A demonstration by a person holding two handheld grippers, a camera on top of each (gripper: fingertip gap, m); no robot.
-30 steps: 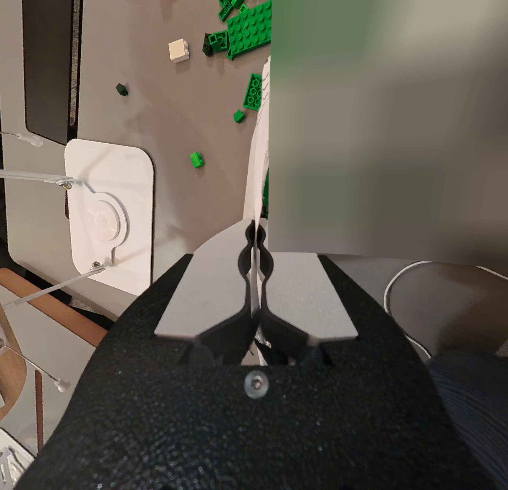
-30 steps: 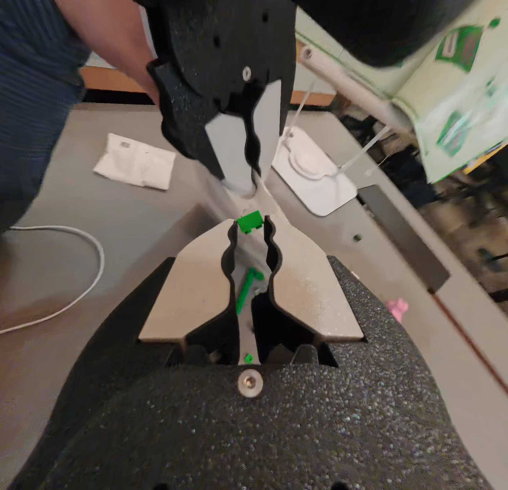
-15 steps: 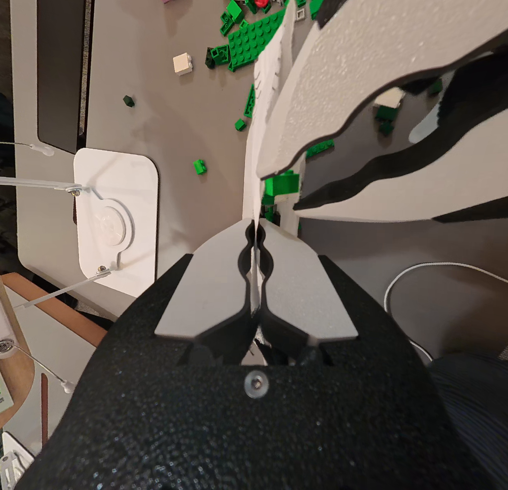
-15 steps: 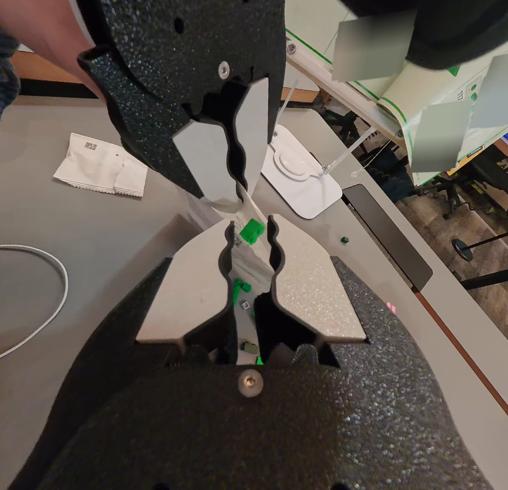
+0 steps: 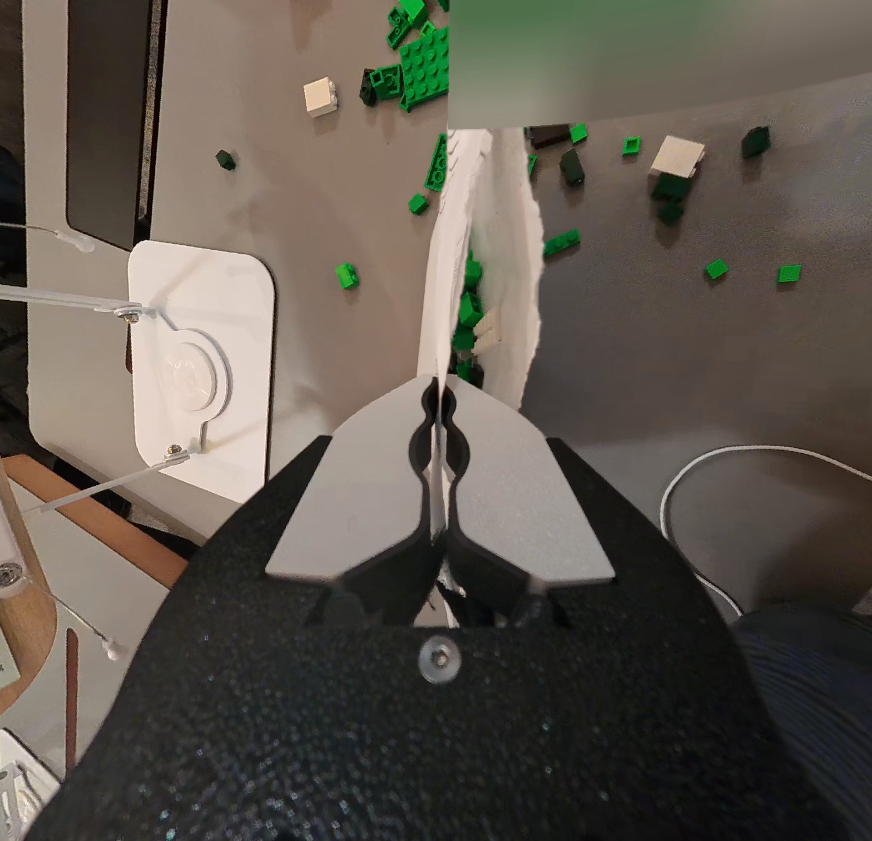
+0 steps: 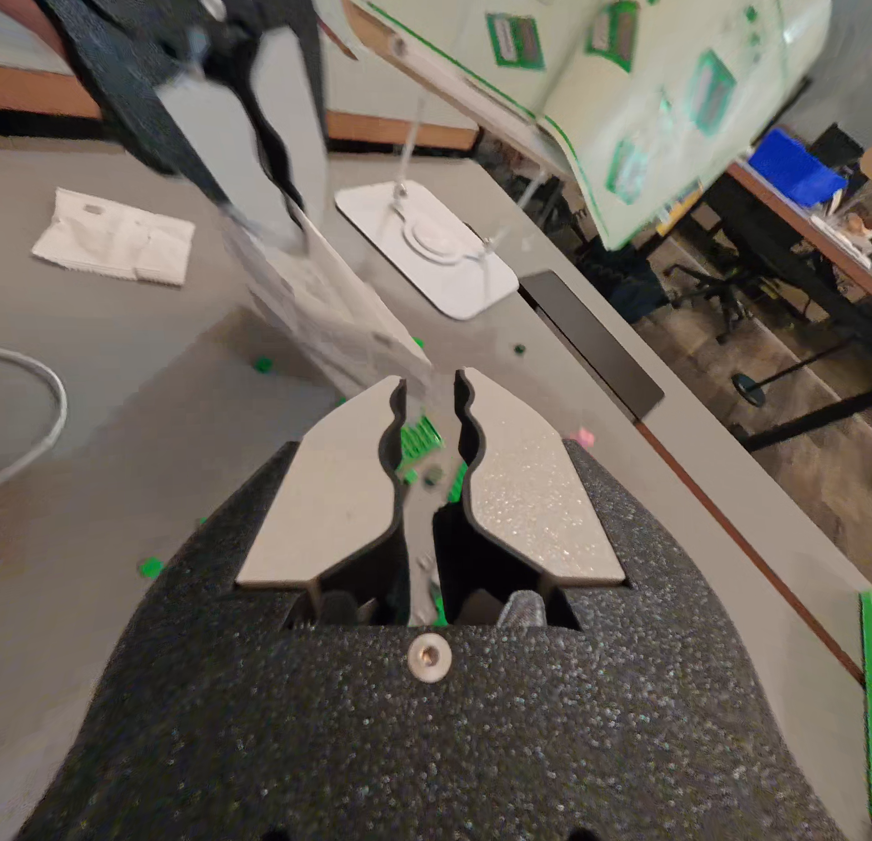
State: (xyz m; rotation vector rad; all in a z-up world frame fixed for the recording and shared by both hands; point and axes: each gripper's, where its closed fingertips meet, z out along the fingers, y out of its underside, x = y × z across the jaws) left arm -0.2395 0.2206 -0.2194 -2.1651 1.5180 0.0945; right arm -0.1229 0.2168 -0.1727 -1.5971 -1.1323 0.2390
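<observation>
In the left wrist view, the left hand-held gripper (image 5: 439,389) is pressed together on an edge of a torn white paper bag (image 5: 500,271), held up so its mouth gapes; small green plastic bricks (image 5: 469,306) lie inside, more scattered beyond on the grey table (image 5: 264,125). In the right wrist view, the right hand-held gripper (image 6: 430,378) is spread, nothing pinched, the crinkled bag's free corner just ahead of its tips.

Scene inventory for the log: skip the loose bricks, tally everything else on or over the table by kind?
Paper bags: 2 (held bag, flat bag)
Grippers: 2 (left gripper, right gripper)
White stand base: 1
White cable: 1
Total: 6
</observation>
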